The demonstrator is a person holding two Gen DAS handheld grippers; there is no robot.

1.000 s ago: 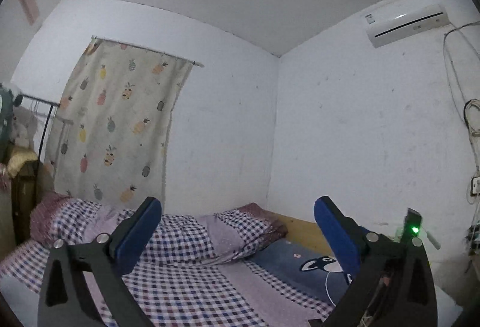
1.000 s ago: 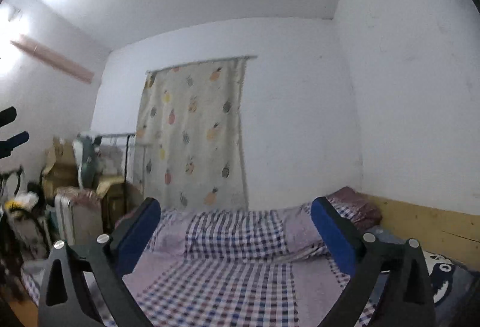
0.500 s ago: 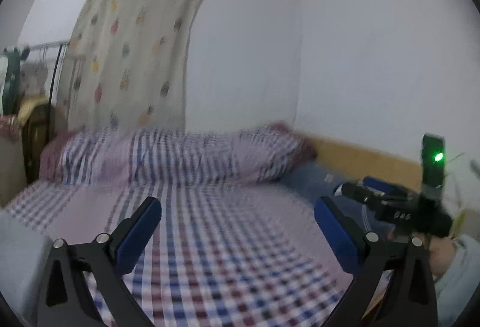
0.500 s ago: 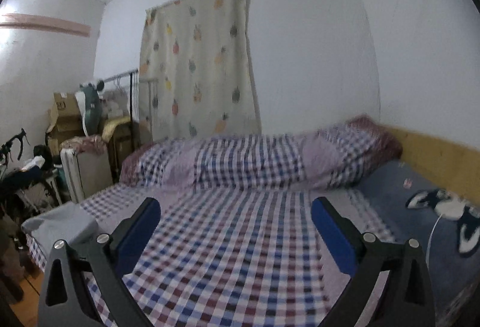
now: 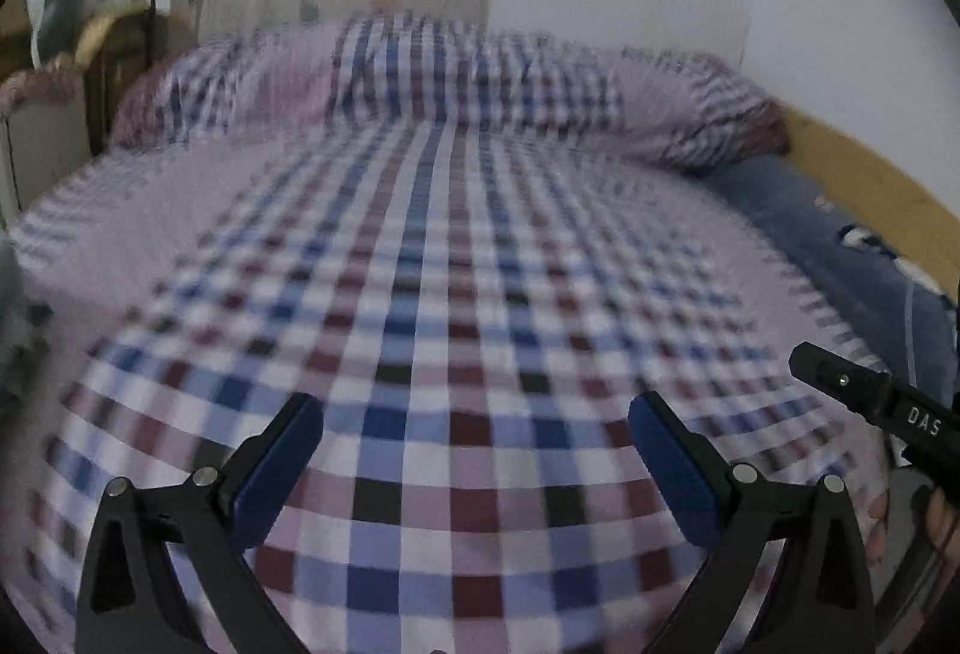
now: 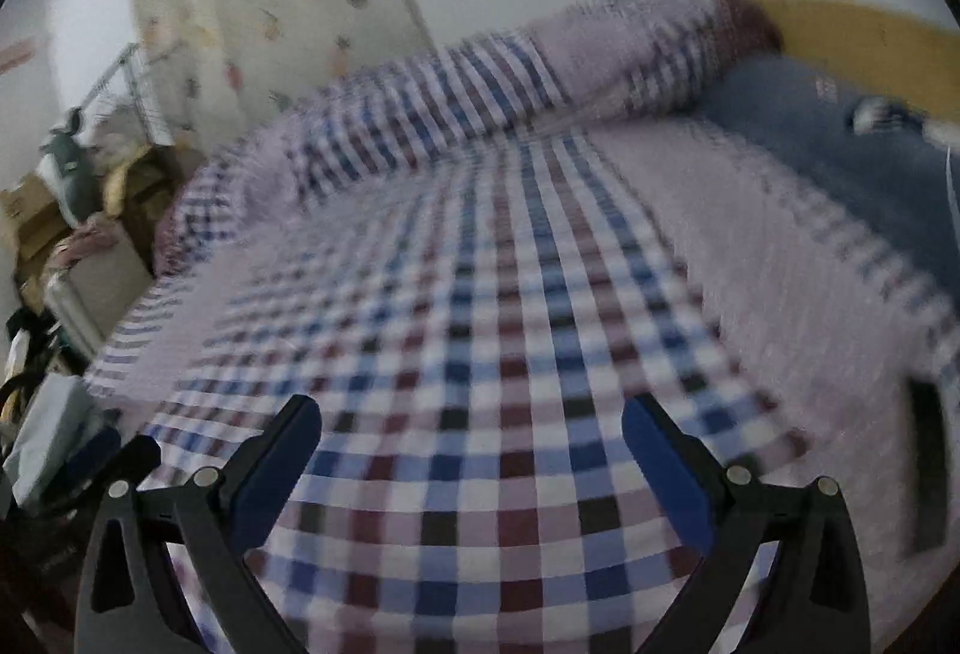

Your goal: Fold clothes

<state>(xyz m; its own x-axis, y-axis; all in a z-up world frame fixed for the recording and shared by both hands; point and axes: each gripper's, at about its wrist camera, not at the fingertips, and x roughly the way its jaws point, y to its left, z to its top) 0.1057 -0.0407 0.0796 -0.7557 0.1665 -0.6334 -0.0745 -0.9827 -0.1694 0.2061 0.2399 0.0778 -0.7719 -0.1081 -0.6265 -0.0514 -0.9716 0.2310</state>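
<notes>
Both views had tipped from wall down onto the checked purple-blue bedsheet (image 5: pixel 432 330) | left gripper (image 5: pixel 474 468), right gripper (image 6: pixel 471 465) spread, empty | risk: blurred sweep, I might have pinched sheet, no garment seen.

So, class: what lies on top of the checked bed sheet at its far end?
A long rolled checked quilt lies across the far end of the checked sheet, with a blue pillow at its right. Anything beneath them is covered.
</notes>
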